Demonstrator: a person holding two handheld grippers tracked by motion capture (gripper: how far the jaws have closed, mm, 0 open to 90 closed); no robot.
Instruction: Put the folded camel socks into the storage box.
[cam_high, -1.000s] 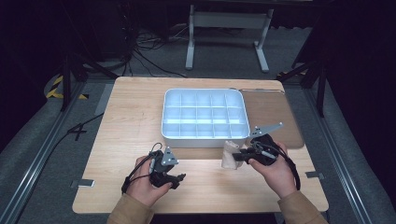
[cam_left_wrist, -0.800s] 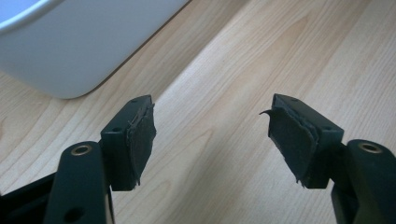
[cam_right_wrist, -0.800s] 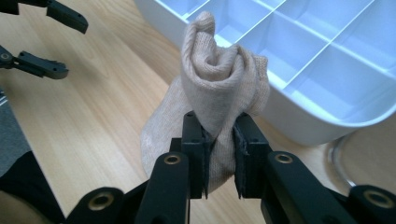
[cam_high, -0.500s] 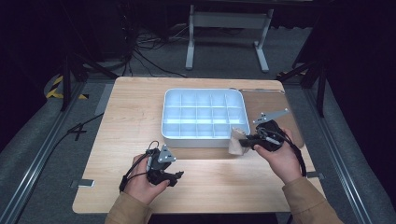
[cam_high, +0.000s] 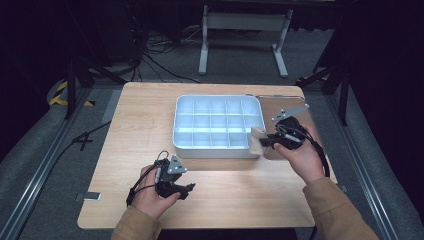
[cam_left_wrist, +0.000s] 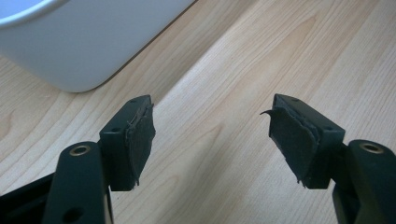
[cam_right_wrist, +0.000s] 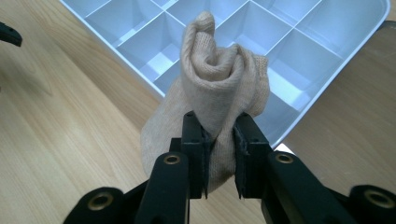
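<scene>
A soft beige knit cloth (cam_right_wrist: 219, 88), finely ribbed, bunched between the right gripper's (cam_right_wrist: 219, 154) matt black jaws; beyond lay a smooth white plastic tray (cam_right_wrist: 299, 46) on pale grained wood table (cam_right_wrist: 60, 121).

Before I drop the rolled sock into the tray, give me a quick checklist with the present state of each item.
1. Right gripper clamped on the sock: ok, the jaws pinch its lower part.
2. Sock rolled tight: ok at the top; a loose flap hangs at one side.
3. Sock over the tray: ok, at the near right corner.
4. Compartments below free: ok, those in view look empty.
5. Left gripper out of the way: ok, open over bare table in front of the tray.
6. Which compartment lies directly beneath: cannot tell.
</scene>
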